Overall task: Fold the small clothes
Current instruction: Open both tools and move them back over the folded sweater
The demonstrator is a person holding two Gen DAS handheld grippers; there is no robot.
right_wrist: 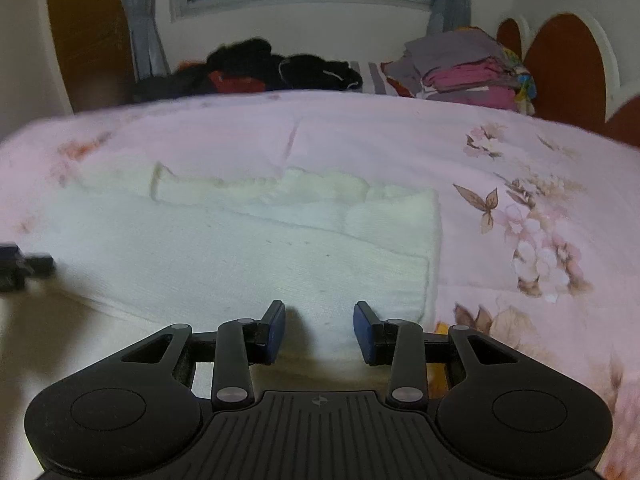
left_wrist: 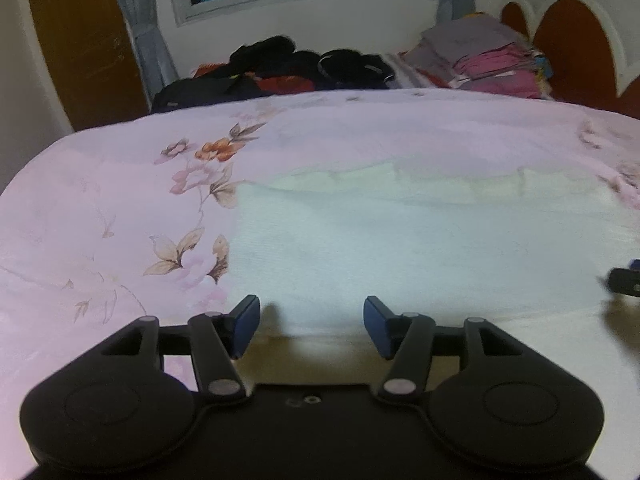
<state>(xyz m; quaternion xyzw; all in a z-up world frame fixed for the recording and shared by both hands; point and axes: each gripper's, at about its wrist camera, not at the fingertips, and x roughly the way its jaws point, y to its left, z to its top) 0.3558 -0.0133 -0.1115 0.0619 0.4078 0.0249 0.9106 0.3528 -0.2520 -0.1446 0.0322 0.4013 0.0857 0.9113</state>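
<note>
A white knitted garment (left_wrist: 420,248) lies flat on the pink floral bedspread (left_wrist: 100,216), with a folded layer along its far edge. It also shows in the right wrist view (right_wrist: 248,256), its right edge doubled over. My left gripper (left_wrist: 310,326) is open and empty, hovering just above the garment's near left edge. My right gripper (right_wrist: 319,330) is open and empty above the garment's near right corner. The right gripper's tip shows at the right edge of the left wrist view (left_wrist: 624,280), and the left gripper's tip at the left edge of the right wrist view (right_wrist: 24,266).
A heap of dark clothes (left_wrist: 280,68) lies at the far side of the bed. A stack of folded grey and pink clothes (left_wrist: 488,60) sits at the far right by the headboard (left_wrist: 572,48). A window and curtains are on the wall behind.
</note>
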